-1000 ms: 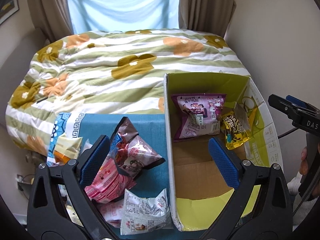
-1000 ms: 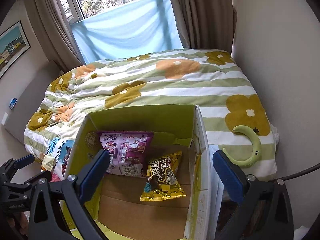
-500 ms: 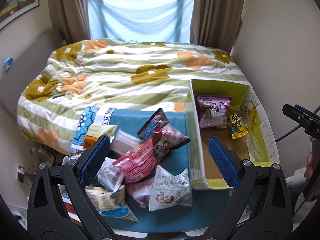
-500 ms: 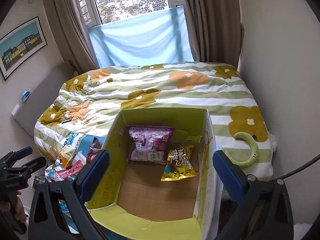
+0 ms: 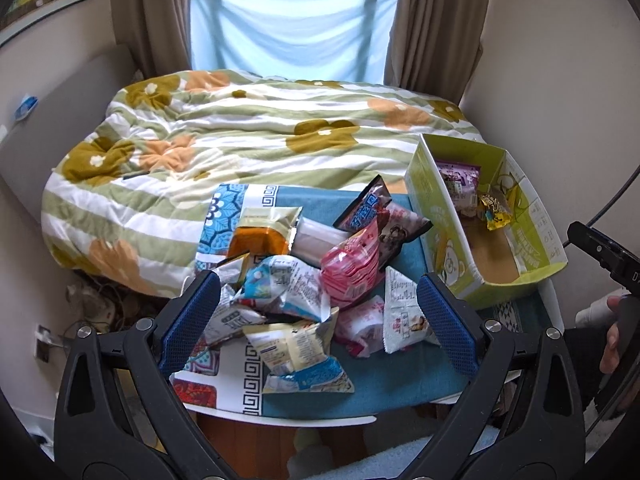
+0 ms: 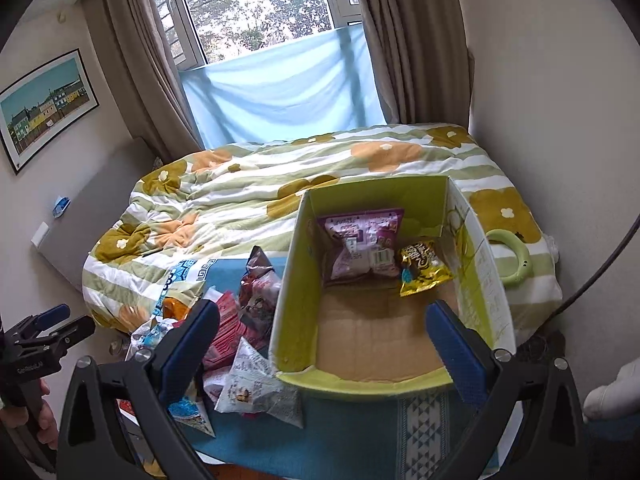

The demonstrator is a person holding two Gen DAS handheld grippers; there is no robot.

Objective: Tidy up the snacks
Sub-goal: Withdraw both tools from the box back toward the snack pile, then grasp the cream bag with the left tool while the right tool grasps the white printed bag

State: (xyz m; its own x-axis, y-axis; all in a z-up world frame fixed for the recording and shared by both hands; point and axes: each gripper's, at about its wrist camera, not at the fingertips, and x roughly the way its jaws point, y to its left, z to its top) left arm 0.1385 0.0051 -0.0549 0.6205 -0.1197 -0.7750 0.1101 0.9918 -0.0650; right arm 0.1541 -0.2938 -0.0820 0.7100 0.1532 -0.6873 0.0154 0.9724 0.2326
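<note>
Left gripper (image 5: 318, 316) jaws wide open, empty, above the loose snack pile (image 5: 308, 280) on the desk (image 5: 380, 388); roughly ten packets, exact count unclear. Right gripper (image 6: 320, 344) jaws also open, empty, over the green box (image 6: 288, 304). Two packets inside, beyond the jaws: purple bag (image 6: 360, 244), gold bag (image 6: 422, 266).

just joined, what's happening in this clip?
A person holds a gripper in each hand, sorting snacks into a green cardboard box on a small table with a blue cloth. The left gripper is open and empty above the loose snack pile. The right gripper is open and empty over the box. So far the box holds only a purple packet and a gold packet at its far end.
</note>
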